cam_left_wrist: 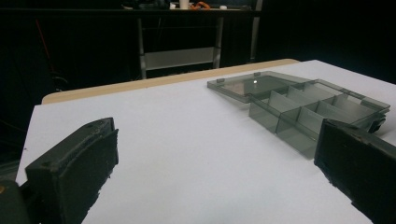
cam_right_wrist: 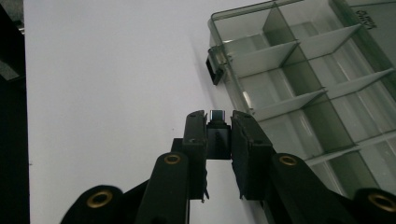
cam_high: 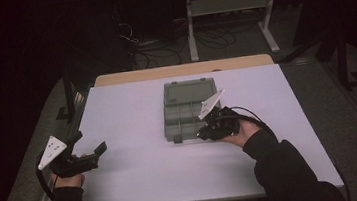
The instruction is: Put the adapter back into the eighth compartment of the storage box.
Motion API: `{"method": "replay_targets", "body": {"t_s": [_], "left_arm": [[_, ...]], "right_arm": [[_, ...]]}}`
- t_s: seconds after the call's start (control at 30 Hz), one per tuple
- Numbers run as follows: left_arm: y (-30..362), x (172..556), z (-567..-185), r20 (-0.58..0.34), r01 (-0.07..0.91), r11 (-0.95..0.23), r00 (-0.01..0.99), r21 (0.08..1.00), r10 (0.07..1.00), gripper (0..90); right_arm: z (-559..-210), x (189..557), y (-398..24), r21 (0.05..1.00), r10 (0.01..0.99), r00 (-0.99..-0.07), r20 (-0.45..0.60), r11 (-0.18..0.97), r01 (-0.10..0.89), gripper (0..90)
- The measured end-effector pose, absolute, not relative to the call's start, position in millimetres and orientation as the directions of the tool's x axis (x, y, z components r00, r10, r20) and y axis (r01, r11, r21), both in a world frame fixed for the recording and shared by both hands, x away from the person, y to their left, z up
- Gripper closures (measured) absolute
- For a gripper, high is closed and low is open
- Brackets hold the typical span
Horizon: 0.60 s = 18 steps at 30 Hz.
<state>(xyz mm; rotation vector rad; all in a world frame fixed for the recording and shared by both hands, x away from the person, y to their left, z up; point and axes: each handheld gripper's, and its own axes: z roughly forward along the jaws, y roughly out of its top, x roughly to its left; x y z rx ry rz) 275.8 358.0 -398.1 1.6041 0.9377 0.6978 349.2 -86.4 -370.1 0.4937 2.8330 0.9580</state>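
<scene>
A smoky clear compartment box (cam_high: 169, 115) lies open at the middle of the white table (cam_high: 127, 111), with its lid (cam_high: 188, 90) folded flat toward the far side. My right gripper (cam_high: 204, 133) hovers at the box's near right corner. In the right gripper view the right gripper (cam_right_wrist: 218, 117) is shut on a small dark plug-like piece with a metal tip (cam_right_wrist: 217, 134), just beside the divided box (cam_right_wrist: 303, 84) and its front latch (cam_right_wrist: 215, 65). My left gripper (cam_high: 91, 149) rests at the table's near left, open; its jaws (cam_left_wrist: 217, 135) stand wide apart with nothing between them.
The box (cam_left_wrist: 303, 112) and its flat lid (cam_left_wrist: 243, 86) sit to the right ahead of the left gripper. A wooden strip (cam_high: 183, 70) edges the table's far side, and a metal rack (cam_high: 229, 4) and cables stand on the dark floor beyond.
</scene>
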Motion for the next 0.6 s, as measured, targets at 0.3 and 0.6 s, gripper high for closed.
{"method": "replay_targets", "body": {"t_s": [0.3, 0.6], "left_arm": [[358.3, 275.9, -398.2, -0.035, 0.214, -0.087, 0.511, 0.973, 0.859, 0.0], [358.2, 276.1, -398.3, -0.036, 0.216, -0.088, 0.512, 0.972, 0.858, 0.0]], "right_arm": [[-366.5, 355.1, -93.3, 0.610, 0.354, -0.935, -0.003, 0.741, 0.279, 74.8], [-365.3, 364.4, -103.7, 0.632, 0.384, -0.923, 0.005, 0.715, 0.301, 74.9]]}}
